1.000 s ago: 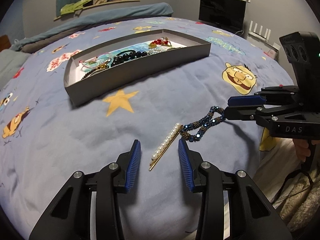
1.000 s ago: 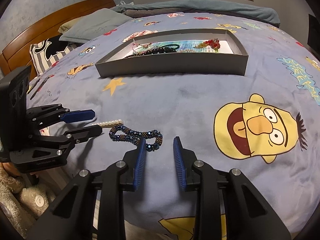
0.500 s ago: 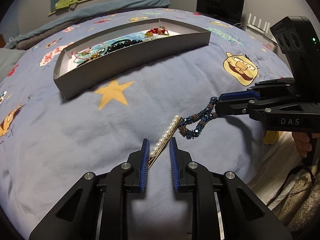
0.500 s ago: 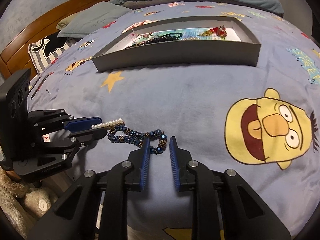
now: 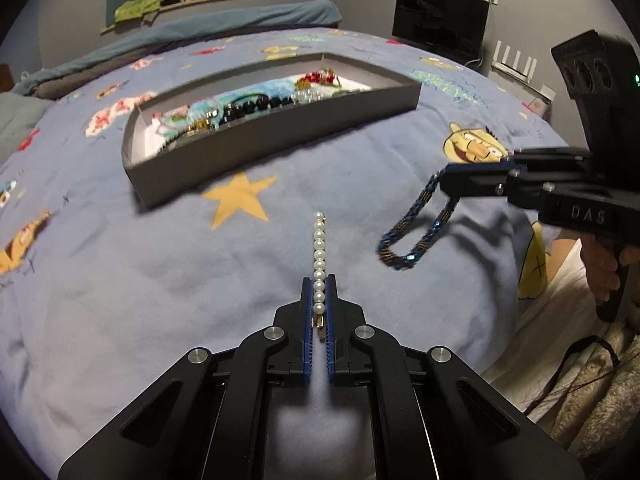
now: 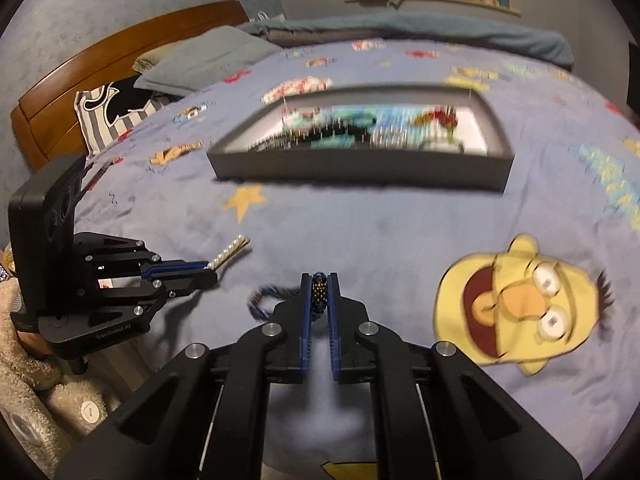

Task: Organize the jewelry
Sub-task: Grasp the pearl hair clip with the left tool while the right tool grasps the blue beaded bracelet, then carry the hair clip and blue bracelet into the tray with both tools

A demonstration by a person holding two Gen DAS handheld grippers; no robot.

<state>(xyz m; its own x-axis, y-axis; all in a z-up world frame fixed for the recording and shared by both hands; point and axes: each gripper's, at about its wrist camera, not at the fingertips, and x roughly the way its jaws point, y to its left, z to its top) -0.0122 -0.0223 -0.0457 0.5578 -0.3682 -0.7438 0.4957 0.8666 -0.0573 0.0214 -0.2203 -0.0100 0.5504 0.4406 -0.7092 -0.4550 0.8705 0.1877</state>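
Note:
My left gripper [image 5: 319,285] is shut on a pearl hair clip [image 5: 319,248], which sticks out forward above the blue bedspread. It also shows in the right wrist view [image 6: 230,252], held by the left gripper [image 6: 208,272]. My right gripper [image 6: 319,280] is shut on a dark blue beaded bracelet [image 6: 319,294]. In the left wrist view the bracelet [image 5: 416,236] hangs as a loop from the right gripper [image 5: 442,178], lifted off the bed. The grey jewelry tray [image 5: 280,136] lies further back, holding several pieces.
The tray [image 6: 360,168] sits mid-bed on a cartoon-print bedspread [image 6: 400,232]. Pillows [image 6: 200,60] and a wooden headboard [image 6: 120,52] are at the far left. A black monitor [image 5: 440,32] stands beyond the bed. A furry blanket [image 5: 592,400] hangs at the bed's near edge.
Both grippers closed on their pieces and lifted them off the bed: the left took the pearl clip, the right took the beaded bracelet, which now dangles.

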